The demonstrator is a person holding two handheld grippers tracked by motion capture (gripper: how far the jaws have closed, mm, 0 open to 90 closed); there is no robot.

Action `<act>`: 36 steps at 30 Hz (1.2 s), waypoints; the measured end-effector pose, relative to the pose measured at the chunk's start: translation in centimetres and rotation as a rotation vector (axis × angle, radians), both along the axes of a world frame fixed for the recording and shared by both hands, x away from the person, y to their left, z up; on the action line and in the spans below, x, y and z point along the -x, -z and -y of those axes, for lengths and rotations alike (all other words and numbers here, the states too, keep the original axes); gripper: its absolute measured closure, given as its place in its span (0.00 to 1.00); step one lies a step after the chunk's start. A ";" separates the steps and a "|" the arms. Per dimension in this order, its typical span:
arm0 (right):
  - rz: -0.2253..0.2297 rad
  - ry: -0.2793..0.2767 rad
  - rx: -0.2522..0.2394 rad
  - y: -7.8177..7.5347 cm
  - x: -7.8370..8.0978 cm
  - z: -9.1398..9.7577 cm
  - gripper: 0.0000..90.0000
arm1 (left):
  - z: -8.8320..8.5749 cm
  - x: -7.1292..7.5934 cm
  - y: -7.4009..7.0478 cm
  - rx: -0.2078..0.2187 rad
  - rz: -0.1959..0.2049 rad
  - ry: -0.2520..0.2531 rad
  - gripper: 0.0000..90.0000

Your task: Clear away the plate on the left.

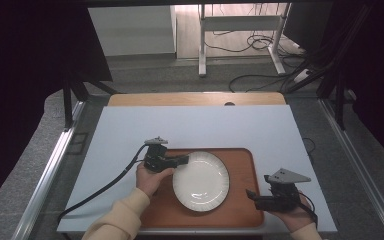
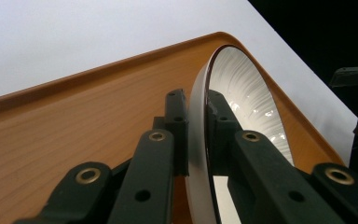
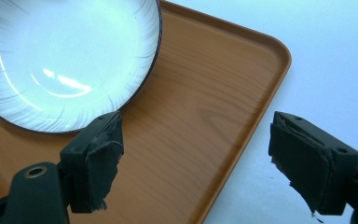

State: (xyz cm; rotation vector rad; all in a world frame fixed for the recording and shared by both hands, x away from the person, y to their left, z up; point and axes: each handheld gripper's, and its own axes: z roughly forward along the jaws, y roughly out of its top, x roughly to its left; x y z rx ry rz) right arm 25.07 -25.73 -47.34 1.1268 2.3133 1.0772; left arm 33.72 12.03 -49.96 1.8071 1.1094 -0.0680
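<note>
Left gripper view: left tongs [image 2: 196, 135] clamp the plate [image 2: 242, 93] rim.

My left claw [image 1: 184, 160] points level to the right, its jaws pinched tight on the near-left rim of the plate [image 1: 205, 182], my hand cupped beneath it. My right claw [image 1: 252, 196] rests low off the plate's right side, pointing left, jaws spread wide and holding nothing.
</note>
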 end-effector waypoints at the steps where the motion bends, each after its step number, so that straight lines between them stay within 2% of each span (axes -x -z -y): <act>1: 0.000 0.000 0.000 0.0 0.0 0.0 0.20 | 0.0 -0.1 0.1 0.000 -0.005 -0.002 0.92; 5: -0.002 -0.001 0.001 0.0 0.0 0.0 0.20 | -0.2 -0.6 0.7 0.002 -0.031 0.001 0.92; 11: -0.008 -0.003 0.005 0.1 0.0 -0.1 0.20 | -0.2 -1.0 1.6 -0.054 -0.042 -0.003 0.93; 14: -0.008 -0.002 0.007 0.2 0.0 -0.1 0.20 | -0.1 -1.0 1.7 -0.070 -0.043 -0.006 0.93; 18: -0.008 0.000 0.008 0.2 0.0 -0.1 0.20 | 0.0 -1.1 2.3 -0.124 -0.055 0.000 0.90; 26: -0.009 -0.004 0.009 0.3 -0.1 -0.2 0.20 | 0.3 -1.2 2.8 -0.179 -0.054 0.005 0.86; 30: -0.010 -0.005 0.009 0.3 -0.1 -0.2 0.20 | 0.3 -1.3 2.9 -0.183 -0.064 0.017 0.81; 32: -0.011 -0.007 0.010 0.3 -0.2 -0.2 0.20 | 0.3 -1.3 2.8 -0.162 -0.064 0.016 0.76; 34: -0.014 -0.008 0.009 0.4 -0.2 -0.2 0.20 | 0.2 -1.3 2.6 -0.148 -0.061 0.020 0.66; 36: -0.015 -0.008 0.008 0.4 -0.2 -0.2 0.20 | 0.1 -1.2 2.2 -0.142 -0.037 0.005 0.55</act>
